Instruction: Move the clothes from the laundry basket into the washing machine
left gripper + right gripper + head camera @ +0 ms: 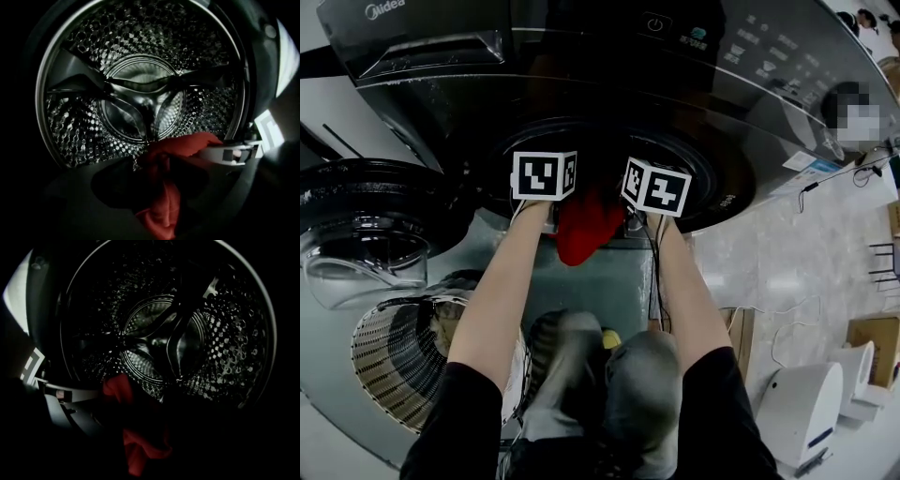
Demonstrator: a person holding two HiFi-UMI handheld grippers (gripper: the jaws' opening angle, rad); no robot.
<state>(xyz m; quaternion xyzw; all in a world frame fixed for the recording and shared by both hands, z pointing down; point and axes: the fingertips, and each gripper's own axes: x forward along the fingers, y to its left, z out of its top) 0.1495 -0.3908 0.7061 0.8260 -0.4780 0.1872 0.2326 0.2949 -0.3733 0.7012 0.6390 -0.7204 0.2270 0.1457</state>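
Observation:
A red garment (586,230) hangs at the dark round mouth of the washing machine (609,141), between my two grippers. My left gripper (546,178) and right gripper (656,187) sit side by side at the opening, marker cubes toward me. In the left gripper view the red garment (164,206) runs down between dark jaws, with the steel drum (140,93) beyond and the other gripper's white body (232,153) at the right. The right gripper view shows the red garment (140,446) bunched low between its jaws before the drum (164,338). Both appear shut on the cloth.
The machine's round door (366,225) hangs open at the left. A ribbed laundry basket (398,361) stands at the lower left beside my legs. A white appliance (802,408), a cardboard box (877,342) and cables lie on the floor at the right.

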